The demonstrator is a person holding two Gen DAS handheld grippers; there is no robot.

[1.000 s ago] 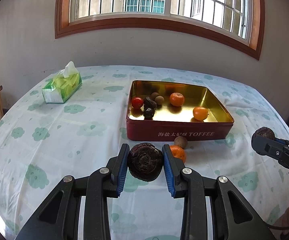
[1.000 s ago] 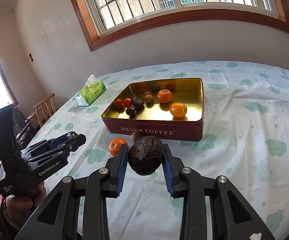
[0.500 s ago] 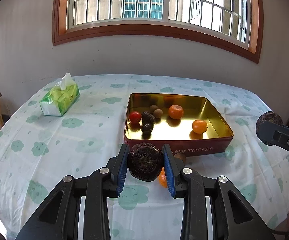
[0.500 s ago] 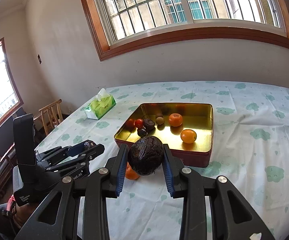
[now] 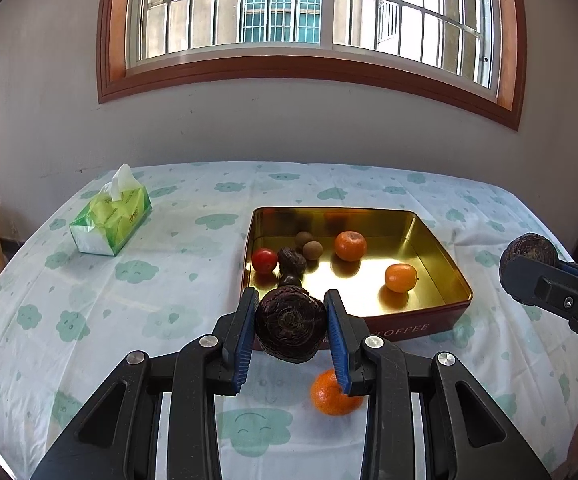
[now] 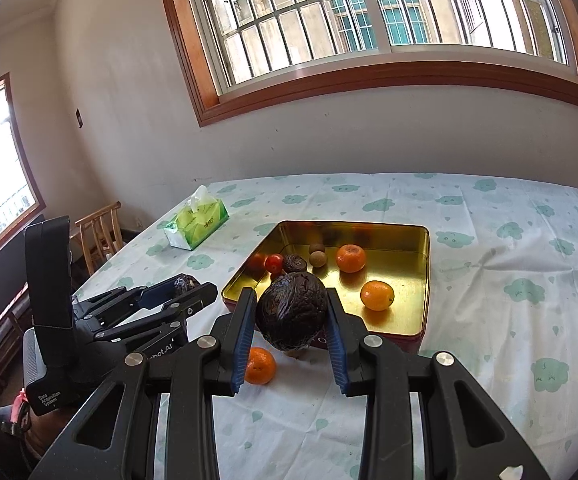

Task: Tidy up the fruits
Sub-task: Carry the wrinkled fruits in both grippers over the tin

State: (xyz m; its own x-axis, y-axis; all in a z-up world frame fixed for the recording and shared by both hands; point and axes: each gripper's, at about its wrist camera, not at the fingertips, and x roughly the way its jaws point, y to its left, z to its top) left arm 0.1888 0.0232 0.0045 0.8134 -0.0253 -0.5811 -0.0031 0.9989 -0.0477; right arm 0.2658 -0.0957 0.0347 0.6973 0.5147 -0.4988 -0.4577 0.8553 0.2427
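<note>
My left gripper [image 5: 291, 330] is shut on a dark wrinkled passion fruit [image 5: 290, 328], held above the tablecloth just in front of the red toffee tin [image 5: 425, 326]. My right gripper [image 6: 291, 326] is shut on a second dark passion fruit [image 6: 291, 316], also raised near the tin's front edge [image 6: 369, 334]. Inside the gold-lined tin lie two oranges [image 5: 350, 245] [image 5: 400, 277], a red tomato [image 5: 264, 260], two brown longans and a small dark fruit. One orange [image 5: 331, 394] rests loose on the cloth before the tin, seen too in the right wrist view as the orange [image 6: 261, 366].
A green tissue box [image 5: 111, 216] stands at the table's far left. A wooden chair [image 6: 99, 232] sits beyond the left table edge. The wall and a barred window rise behind the table. A person's hand holds the left gripper's handle [image 6: 49, 320].
Both grippers have risen with their passion fruits, and the tin now looks farther below and ahead. The loose orange has slid under the left gripper's right finger in view.
</note>
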